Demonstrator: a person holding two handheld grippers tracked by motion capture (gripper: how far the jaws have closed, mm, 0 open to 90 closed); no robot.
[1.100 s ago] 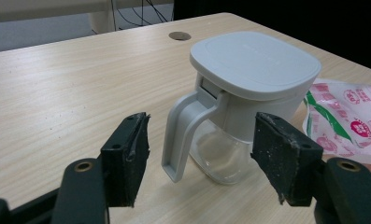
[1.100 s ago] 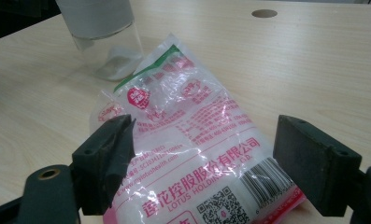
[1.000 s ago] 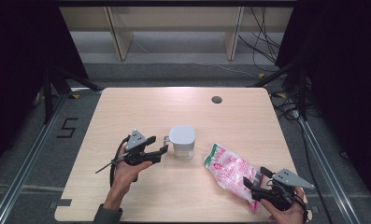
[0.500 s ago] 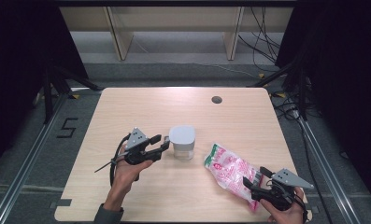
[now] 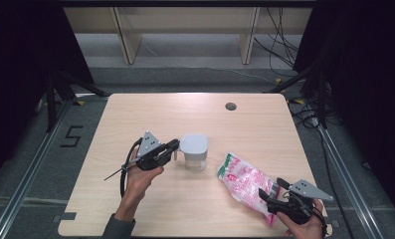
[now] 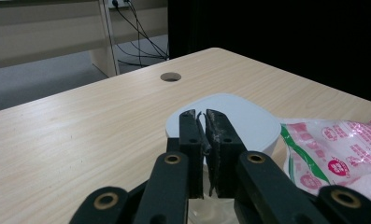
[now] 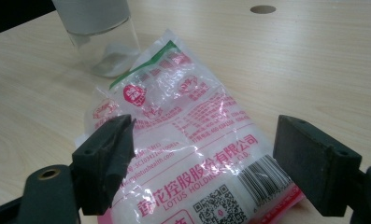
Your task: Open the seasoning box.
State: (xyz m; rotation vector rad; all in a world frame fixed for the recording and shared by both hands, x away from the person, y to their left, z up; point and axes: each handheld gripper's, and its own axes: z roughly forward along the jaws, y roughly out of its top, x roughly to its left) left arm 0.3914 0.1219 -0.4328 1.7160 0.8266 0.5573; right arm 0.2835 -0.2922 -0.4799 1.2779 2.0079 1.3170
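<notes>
Dark curtains close off both sides of the room, a pale wall with two wooden legs stands at the back, and a light wooden table (image 5: 135, 119) sits on a grey floor with a round cable hole (image 5: 230, 106) near its far right corner. On the floor left of the table a painted number five (image 5: 71, 136) marks the carpet. Toward the near left of the tabletop, a hand (image 5: 138, 180) holds the left gripper (image 5: 172, 147), which points rightward at a jar (image 5: 194, 152) and ends just beside it. Its jaws have just been closing and now stand together with nothing between them; in the left gripper view the two black pads (image 6: 219, 135) meet almost flush, right in front of the jar's white lid (image 6: 241, 116). The jar stands upright near the middle of the surface, its body clear glass with a little white residue at the bottom. Right of it, toward the near right corner, a plastic bag (image 5: 245, 181) with pink and red print and a green stripe lies flat. The right gripper (image 5: 269, 196) comes in from the near right corner, its jaws spread wide on either side of the bag's near end; in the right gripper view the pads stand clear of the plastic, the bag (image 7: 192, 140) lying between them.
</notes>
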